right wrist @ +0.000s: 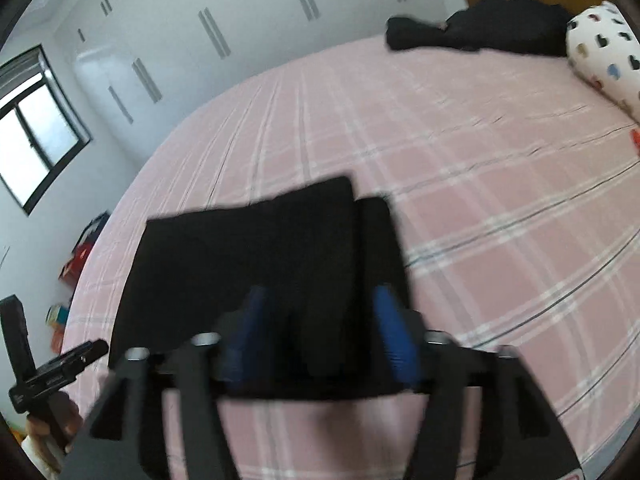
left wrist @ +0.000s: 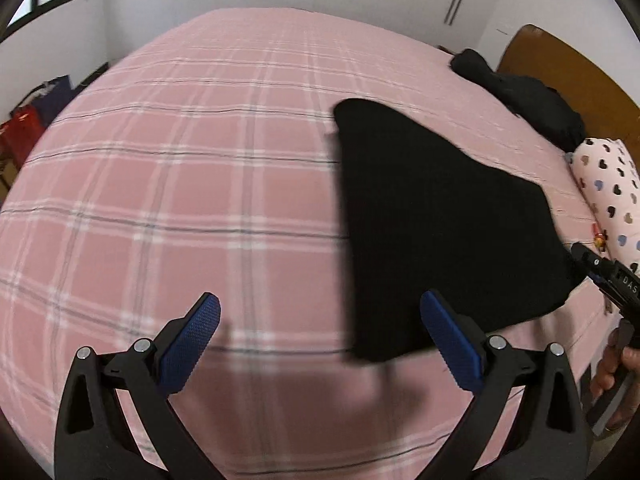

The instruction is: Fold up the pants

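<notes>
Your folded black fabric pants (left wrist: 432, 220) lie flat on the pink plaid bedsheet (left wrist: 180, 180). Your left gripper (left wrist: 320, 340) hangs spread wide, empty, just beside the pants. Your right gripper (right wrist: 320, 336) is spread too, over the pants' near edge.

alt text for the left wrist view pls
Folded black pants lie flat on a pink plaid bed, just right of the open, empty left gripper. The right gripper enters at the right edge; a dark clothes pile and a heart-print pillow sit by the headboard.
</notes>
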The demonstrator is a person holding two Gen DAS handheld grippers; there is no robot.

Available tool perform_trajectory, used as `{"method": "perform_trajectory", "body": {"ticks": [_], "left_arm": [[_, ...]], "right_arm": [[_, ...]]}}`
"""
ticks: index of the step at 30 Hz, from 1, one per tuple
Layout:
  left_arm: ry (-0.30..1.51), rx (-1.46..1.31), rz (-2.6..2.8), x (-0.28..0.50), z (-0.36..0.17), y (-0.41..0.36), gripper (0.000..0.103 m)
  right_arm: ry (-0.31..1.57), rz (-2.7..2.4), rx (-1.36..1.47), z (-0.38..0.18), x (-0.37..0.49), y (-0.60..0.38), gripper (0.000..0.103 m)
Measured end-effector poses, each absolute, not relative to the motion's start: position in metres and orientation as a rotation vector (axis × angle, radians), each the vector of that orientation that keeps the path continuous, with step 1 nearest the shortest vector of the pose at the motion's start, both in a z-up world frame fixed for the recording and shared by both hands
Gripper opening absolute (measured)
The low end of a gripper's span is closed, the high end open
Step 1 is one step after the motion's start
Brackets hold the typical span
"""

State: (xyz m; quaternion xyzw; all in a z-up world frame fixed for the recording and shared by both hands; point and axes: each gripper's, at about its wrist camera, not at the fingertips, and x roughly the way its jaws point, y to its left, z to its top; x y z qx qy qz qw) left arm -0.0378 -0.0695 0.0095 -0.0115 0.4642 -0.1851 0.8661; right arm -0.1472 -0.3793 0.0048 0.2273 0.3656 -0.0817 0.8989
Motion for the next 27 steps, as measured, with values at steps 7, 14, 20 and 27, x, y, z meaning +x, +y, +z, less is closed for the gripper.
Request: {"method": "perform_trajectory", "body": {"ticks": [7,14,20,27], "left_arm": [[1.162,-0.191,-0.540,0.012,-0.028,-0.113,0.098],[1.135,-0.282,-0.590,0.023,-0.023,-0.105,0.036],[1.016,-0.185,-0.572,-0.004,0.044,-0.064,0.032],[1.025,0.039,-0.177,-0.025,0.027,0.005,0.056]], "right_arm": [[0.875,-0.140,0.686,-0.045,-0.123,-0.412,0.072],[0.846,-0.094,0.703,-0.033,-0.116,-0.391,0.032],[0.775,0.088,0.613,0.033,-0.126,-0.328,0.029],[1.008,-0.019,0.411,-0.033,-0.120,-0.258,0.048]]}}
